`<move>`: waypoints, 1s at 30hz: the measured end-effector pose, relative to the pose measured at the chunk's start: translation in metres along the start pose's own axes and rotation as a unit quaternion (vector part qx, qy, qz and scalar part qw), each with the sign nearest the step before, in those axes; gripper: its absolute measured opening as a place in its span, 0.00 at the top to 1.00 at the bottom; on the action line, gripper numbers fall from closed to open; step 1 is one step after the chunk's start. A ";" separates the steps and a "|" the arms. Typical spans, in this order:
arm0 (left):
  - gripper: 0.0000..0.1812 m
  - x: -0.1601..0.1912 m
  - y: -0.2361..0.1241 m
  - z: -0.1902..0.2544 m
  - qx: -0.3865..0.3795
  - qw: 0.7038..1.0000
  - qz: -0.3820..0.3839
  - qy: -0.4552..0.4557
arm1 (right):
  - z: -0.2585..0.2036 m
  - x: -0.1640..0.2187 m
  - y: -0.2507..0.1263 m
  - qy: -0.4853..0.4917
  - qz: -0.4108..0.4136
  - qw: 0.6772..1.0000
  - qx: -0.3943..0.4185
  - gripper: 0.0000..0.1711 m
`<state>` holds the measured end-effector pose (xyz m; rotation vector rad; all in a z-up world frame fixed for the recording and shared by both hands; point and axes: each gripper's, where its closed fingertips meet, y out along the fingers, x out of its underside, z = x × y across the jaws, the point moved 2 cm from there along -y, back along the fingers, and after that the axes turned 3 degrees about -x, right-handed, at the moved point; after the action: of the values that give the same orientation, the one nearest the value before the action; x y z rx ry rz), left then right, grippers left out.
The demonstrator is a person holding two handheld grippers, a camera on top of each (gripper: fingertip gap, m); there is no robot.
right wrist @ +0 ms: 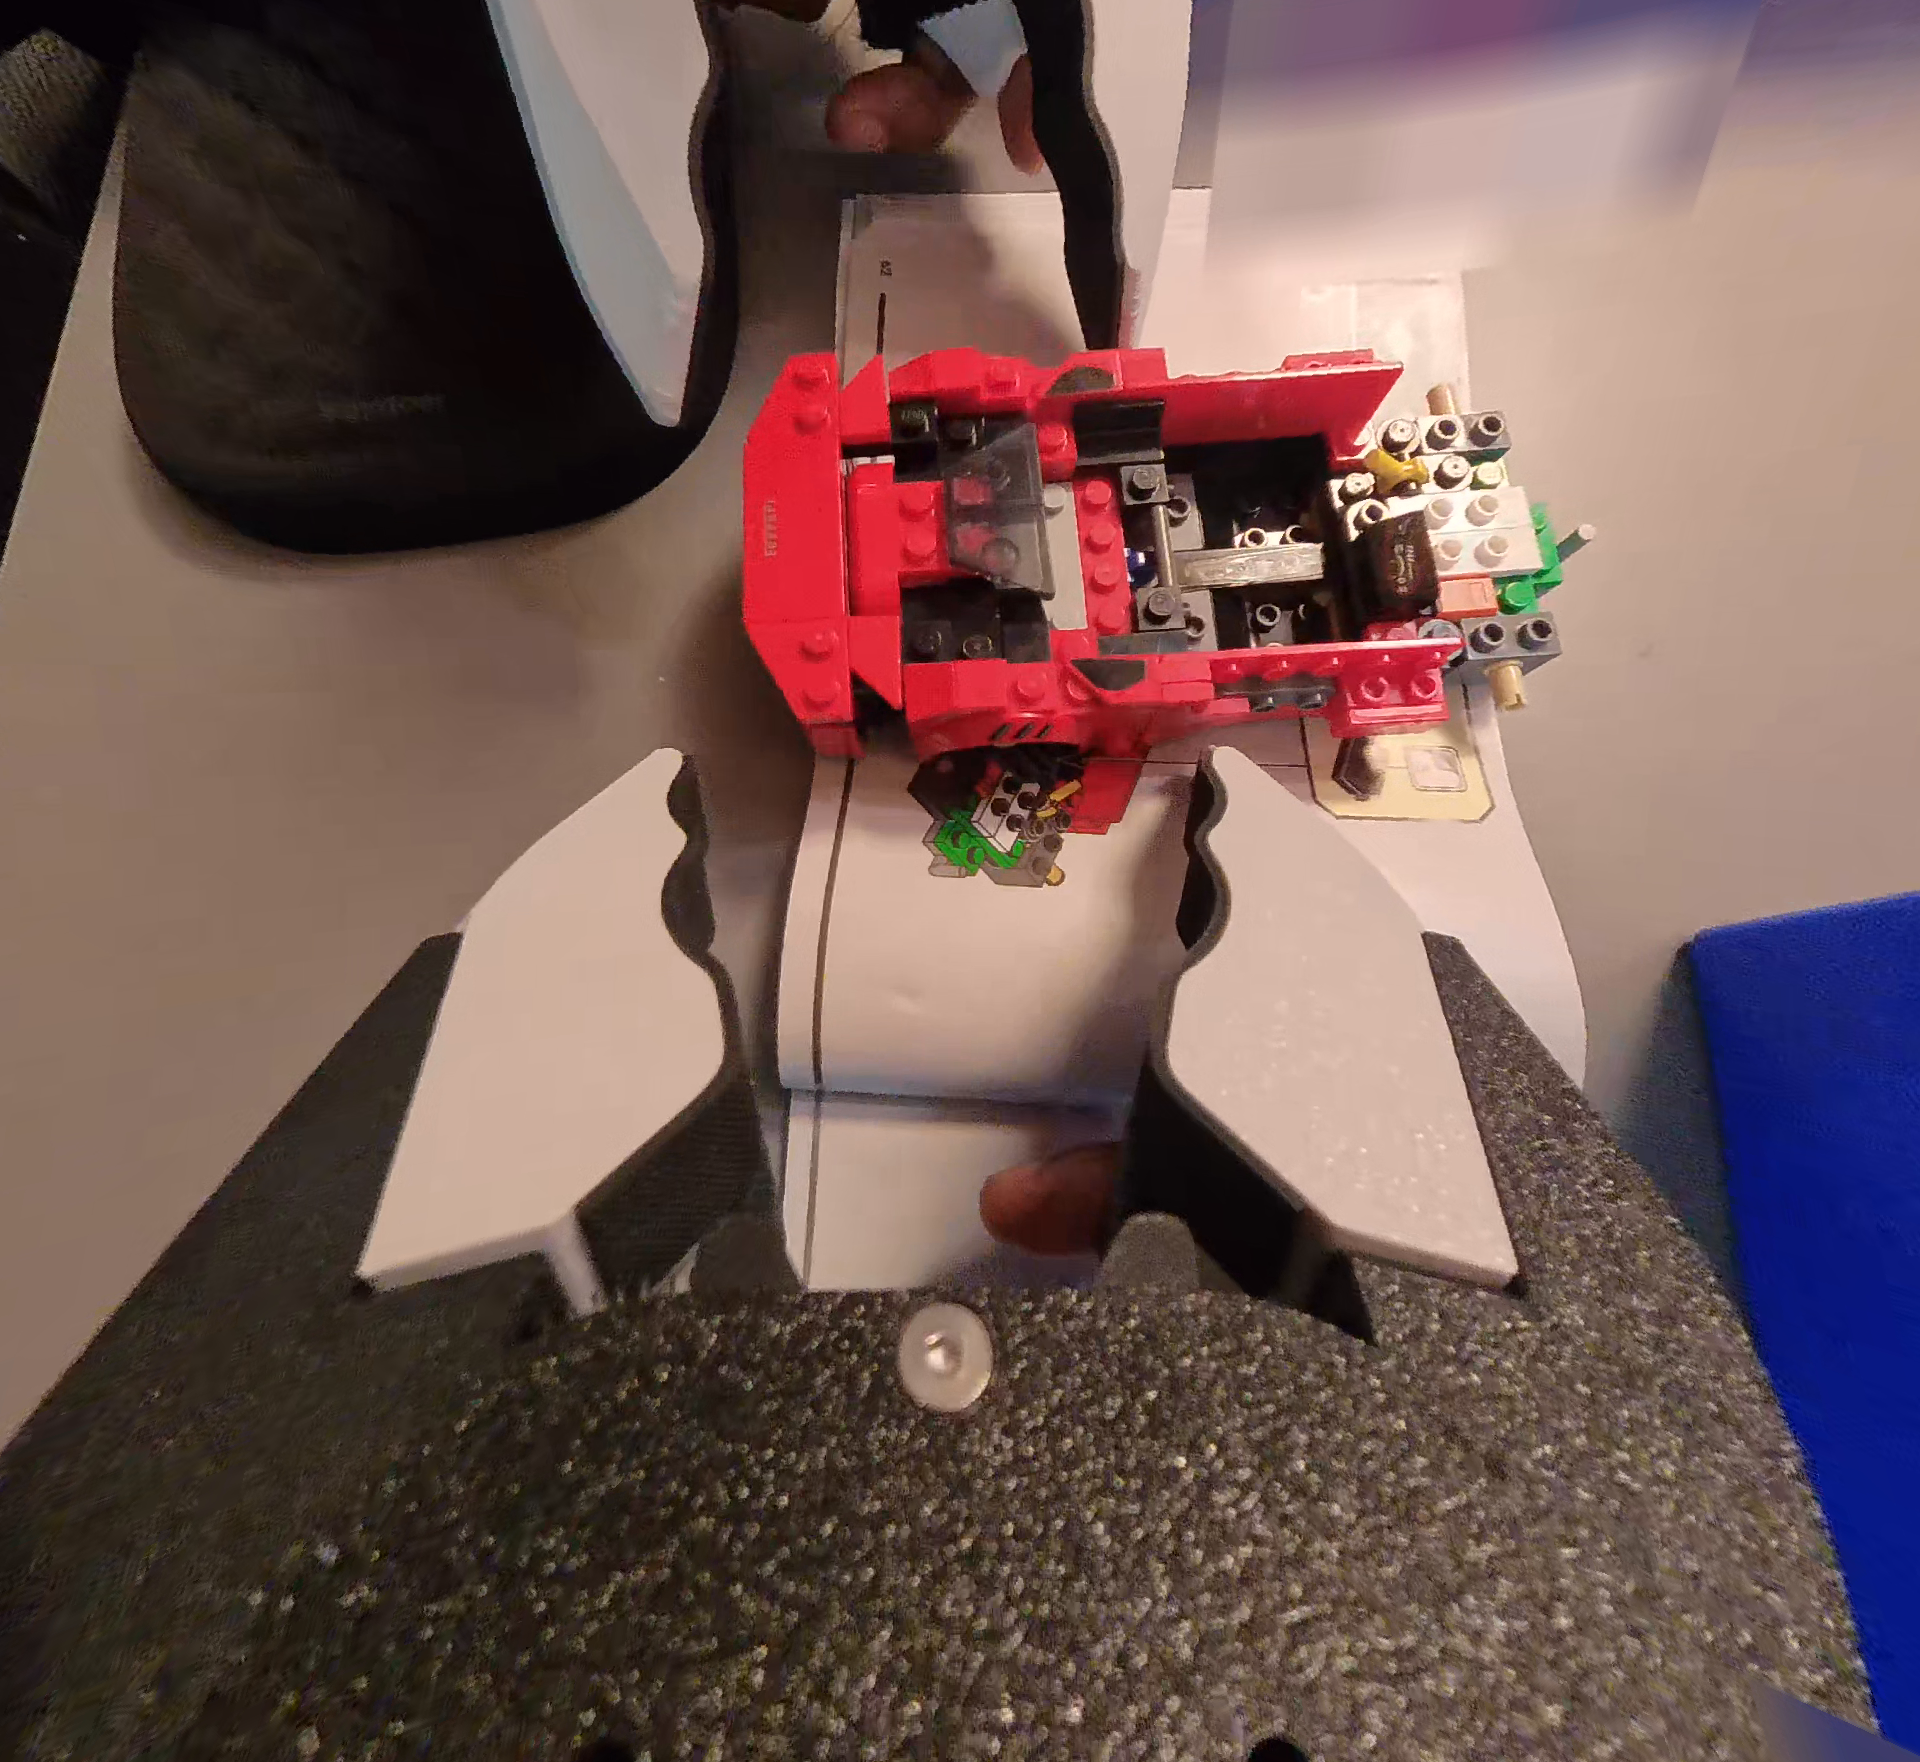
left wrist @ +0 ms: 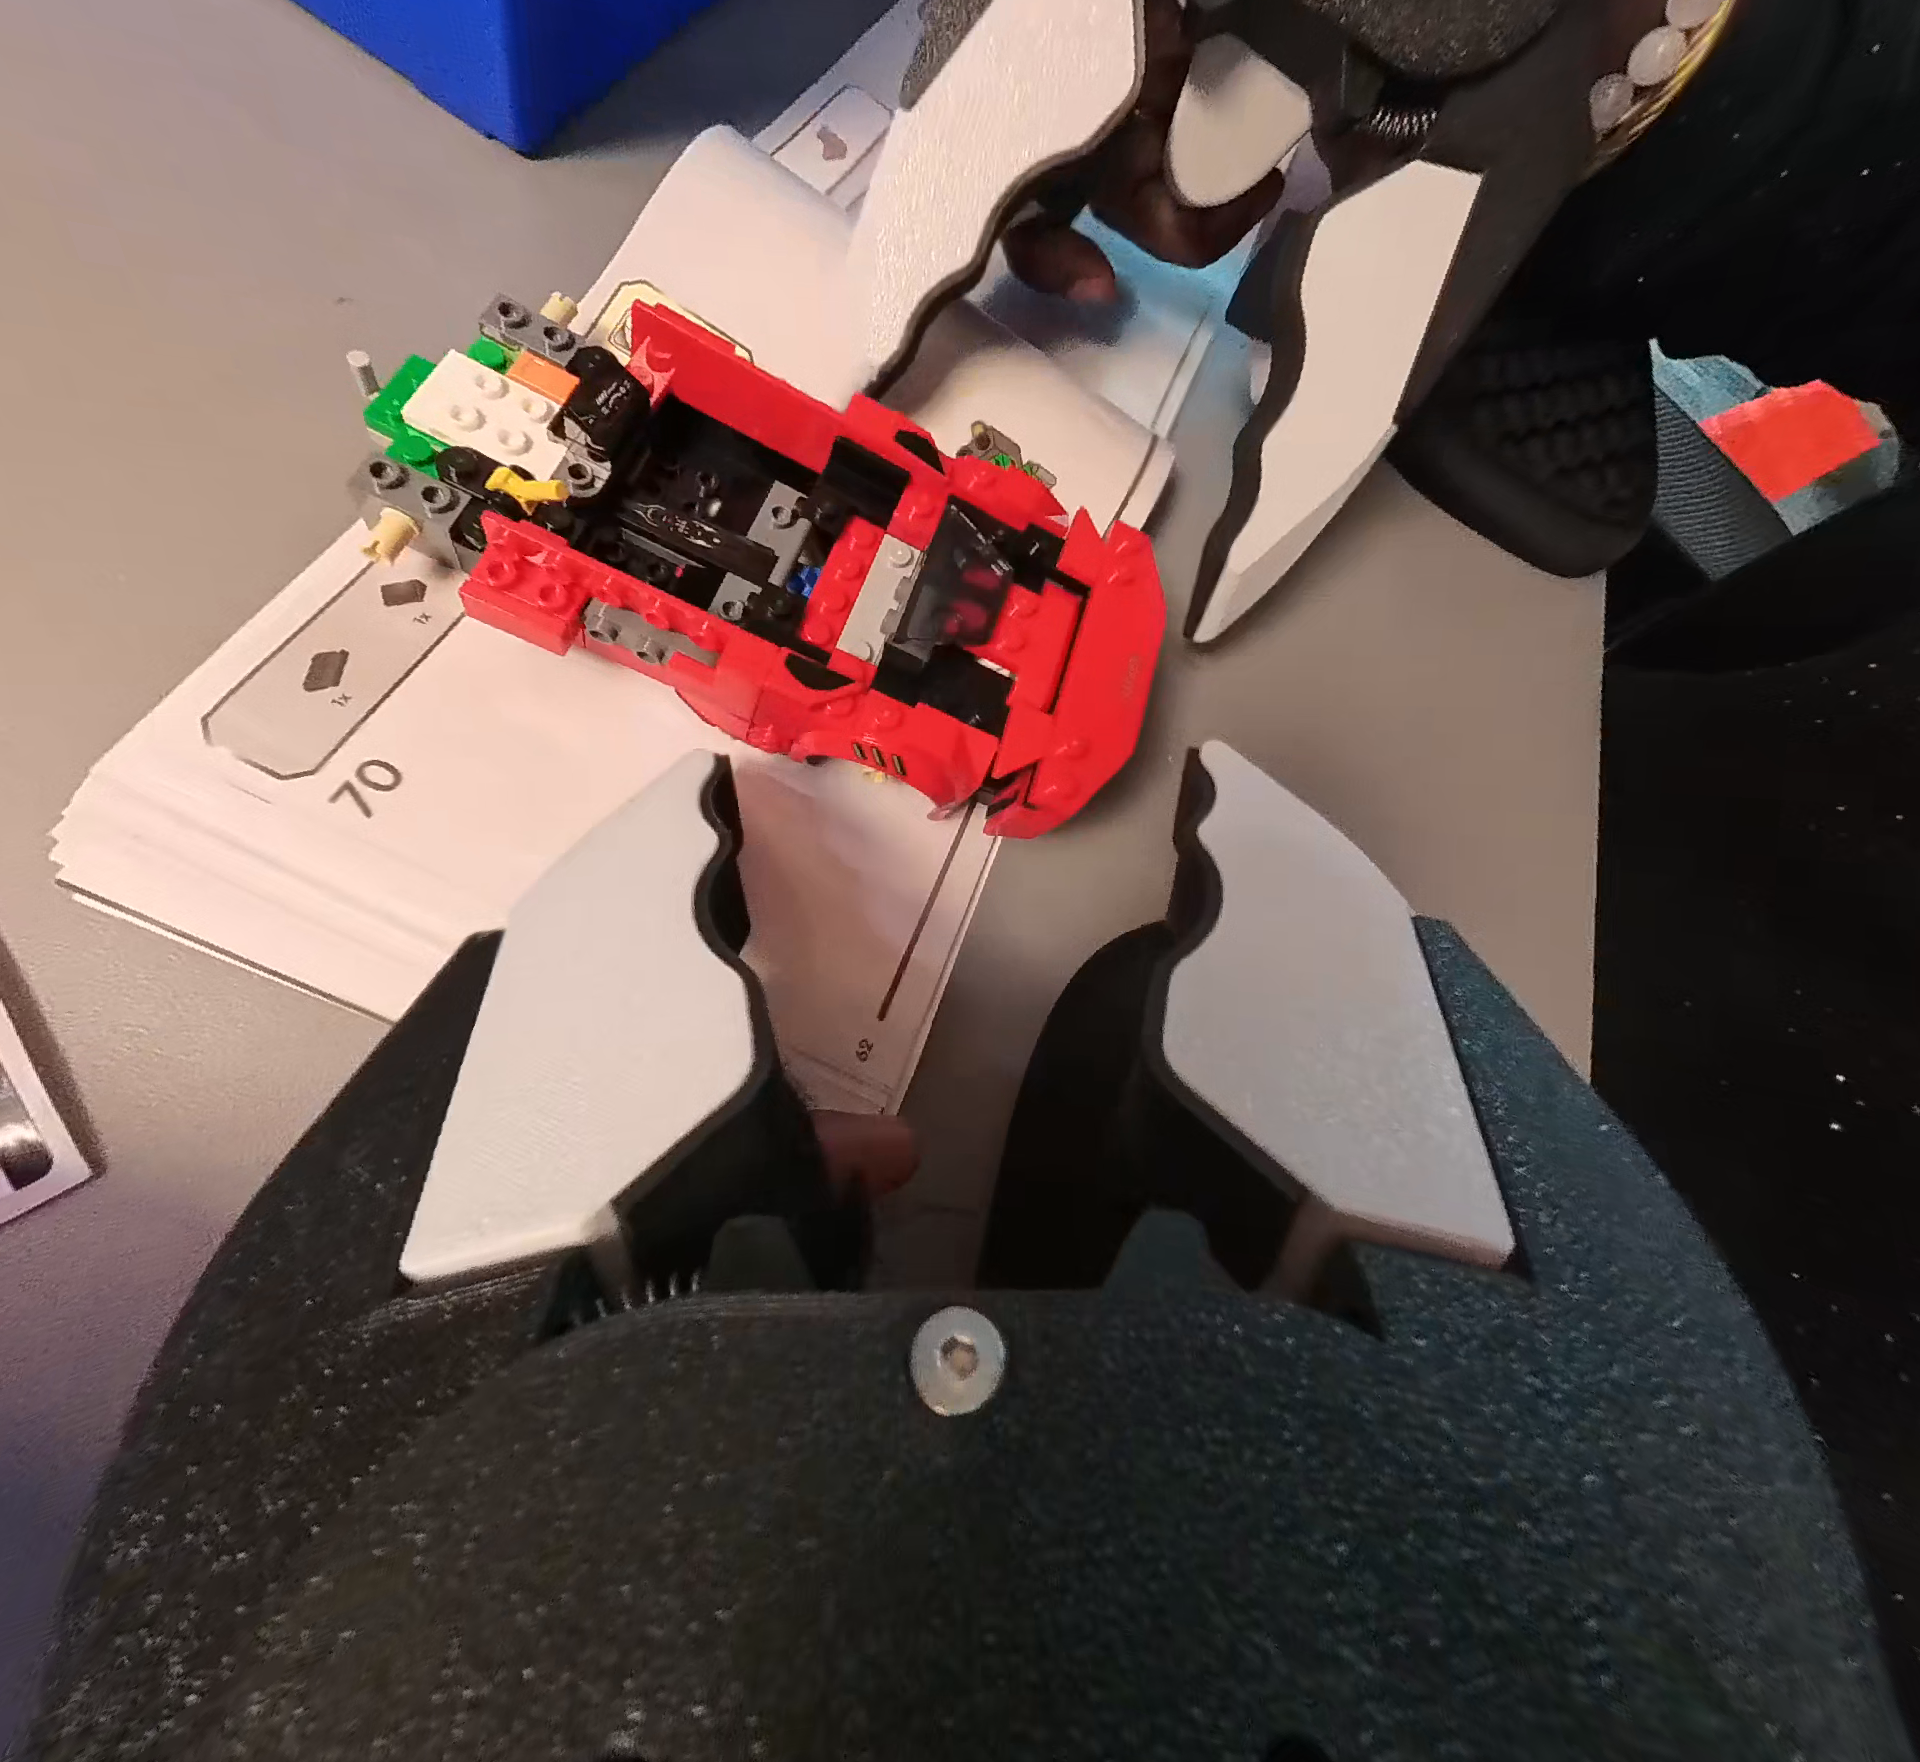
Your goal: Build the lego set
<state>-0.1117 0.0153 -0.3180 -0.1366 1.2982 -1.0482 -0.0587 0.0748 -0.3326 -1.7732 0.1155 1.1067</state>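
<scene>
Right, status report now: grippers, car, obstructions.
Left hand-held gripper open, empty. Right hand-held gripper open, empty. Half-built red car rests on instruction booklet, between both. Nothing blocking.

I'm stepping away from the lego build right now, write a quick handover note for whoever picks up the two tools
Left tool: open, holding nothing, poised just short of the car's wide red end.
Right tool: open, holding nothing, facing the left one from the car's other side.
Red lego car: part-built, resting on the open instruction booklet on the grey table. Neither tool touches it.
Done: red body sides and the wide red end piece are on.
Left: the cabin is still open with no roof, the green, white and grey bricks at the other end are uncovered, and bare axle pins suggest no wheels there yet.
</scene>
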 end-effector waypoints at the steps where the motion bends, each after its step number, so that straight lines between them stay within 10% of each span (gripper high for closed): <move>1: 0.56 0.000 0.000 0.001 0.002 1.000 -0.001 0.004 | -0.002 0.000 0.001 -0.002 0.003 1.000 -0.006 0.49; 24: 0.33 -0.019 -0.003 0.022 -0.333 0.937 0.025 -0.107 | -0.045 0.006 -0.025 0.031 0.011 0.999 -0.001 0.43; 30: 0.40 -0.011 0.006 0.021 -0.377 0.917 -0.007 -0.133 | -0.054 0.037 -0.051 0.050 0.052 0.997 0.018 0.43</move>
<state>-0.0894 0.0167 -0.3067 -0.8444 1.3864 -0.4653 0.0230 0.0722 -0.3196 -1.8072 0.2884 1.0826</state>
